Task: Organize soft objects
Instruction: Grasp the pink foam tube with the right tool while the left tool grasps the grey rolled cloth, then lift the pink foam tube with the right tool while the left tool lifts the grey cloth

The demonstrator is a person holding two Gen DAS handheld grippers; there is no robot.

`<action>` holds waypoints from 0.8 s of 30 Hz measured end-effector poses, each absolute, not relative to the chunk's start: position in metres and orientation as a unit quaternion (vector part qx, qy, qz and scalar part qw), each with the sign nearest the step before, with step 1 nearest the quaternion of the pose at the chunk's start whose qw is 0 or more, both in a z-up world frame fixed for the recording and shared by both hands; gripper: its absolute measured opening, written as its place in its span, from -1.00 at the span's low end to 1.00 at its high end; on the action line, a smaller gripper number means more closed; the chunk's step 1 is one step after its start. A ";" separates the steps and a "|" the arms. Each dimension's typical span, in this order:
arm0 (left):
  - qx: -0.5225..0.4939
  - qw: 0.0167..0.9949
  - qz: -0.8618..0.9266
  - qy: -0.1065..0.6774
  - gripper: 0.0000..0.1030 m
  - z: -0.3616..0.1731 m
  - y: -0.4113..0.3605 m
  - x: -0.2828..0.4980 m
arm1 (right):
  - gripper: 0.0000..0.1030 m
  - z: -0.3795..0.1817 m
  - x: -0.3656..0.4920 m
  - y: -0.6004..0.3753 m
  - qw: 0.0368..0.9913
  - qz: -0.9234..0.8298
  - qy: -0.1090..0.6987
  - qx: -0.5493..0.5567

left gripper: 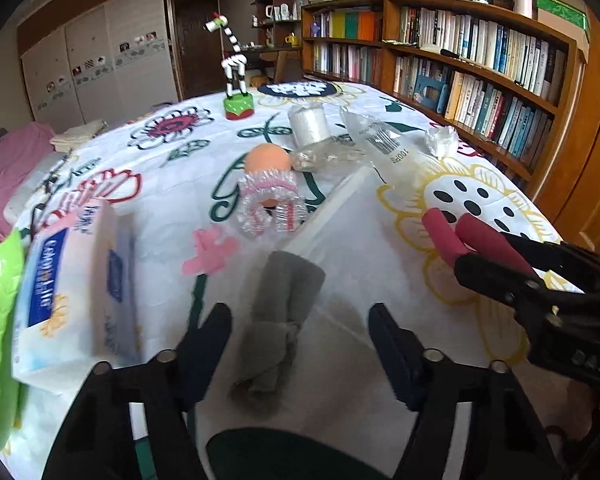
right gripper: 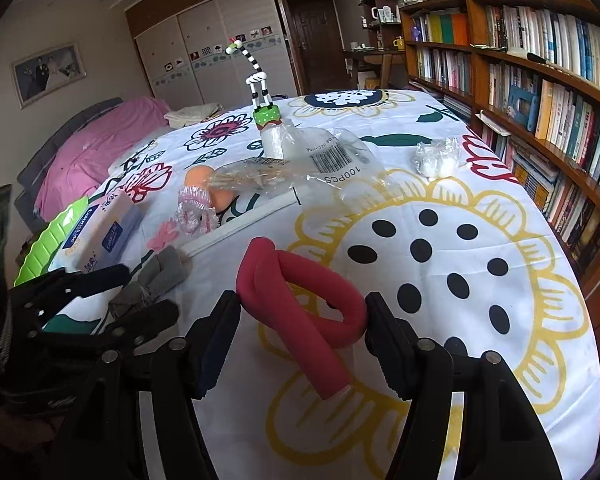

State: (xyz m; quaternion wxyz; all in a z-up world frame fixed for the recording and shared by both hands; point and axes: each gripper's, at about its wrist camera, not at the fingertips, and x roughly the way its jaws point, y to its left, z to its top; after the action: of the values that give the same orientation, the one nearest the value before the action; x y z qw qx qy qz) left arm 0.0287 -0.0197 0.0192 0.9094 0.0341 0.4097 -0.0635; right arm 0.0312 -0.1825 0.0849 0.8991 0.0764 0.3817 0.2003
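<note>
Two soft items in work. Right hand-held gripper [right gripper: 302,330] clamps folded red foam tube [right gripper: 300,300] above table [right gripper: 460,320], bend kept compact. Left hand-held gripper [left gripper: 300,332] straddles grey cloth roll [left gripper: 278,320] lying on table, pads clear, likely pre-grasp.

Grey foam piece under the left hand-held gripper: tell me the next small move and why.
Probably ease the left hand-held gripper down and close it on the grey foam piece. The piece lies on the tablecloth between the two fingers, with a gap on each side, so nothing grips it yet. The right hand-held gripper already holds the bent red foam tube, so it is busy.
</note>
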 end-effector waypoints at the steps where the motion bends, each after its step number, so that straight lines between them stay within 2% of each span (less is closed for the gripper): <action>1: 0.032 0.907 -0.063 0.416 0.24 0.016 -0.020 0.032 | 0.26 0.085 0.031 -0.183 0.899 0.200 0.381 0.077; 4: 0.028 0.906 -0.051 0.419 0.15 0.011 -0.017 0.033 | 0.26 0.084 0.029 -0.185 0.899 0.199 0.382 0.080; 8: 0.029 0.910 -0.036 0.412 -0.29 0.014 -0.014 0.028 | 0.26 0.083 0.029 -0.187 0.899 0.196 0.382 0.087; 13: 0.014 0.913 -0.038 0.406 -0.38 0.018 -0.008 0.023 | 0.26 0.085 0.026 -0.185 0.900 0.194 0.381 0.089; 24: 0.009 0.928 -0.040 0.371 -0.41 0.040 -0.003 0.005 | 0.26 0.094 0.018 -0.177 0.903 0.193 0.374 0.088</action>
State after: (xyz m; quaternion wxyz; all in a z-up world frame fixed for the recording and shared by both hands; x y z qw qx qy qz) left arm 0.0052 -0.0025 0.0396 0.9277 0.0090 0.3711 -0.0403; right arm 0.0179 -0.1772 0.0942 0.9030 0.0879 0.3736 0.1929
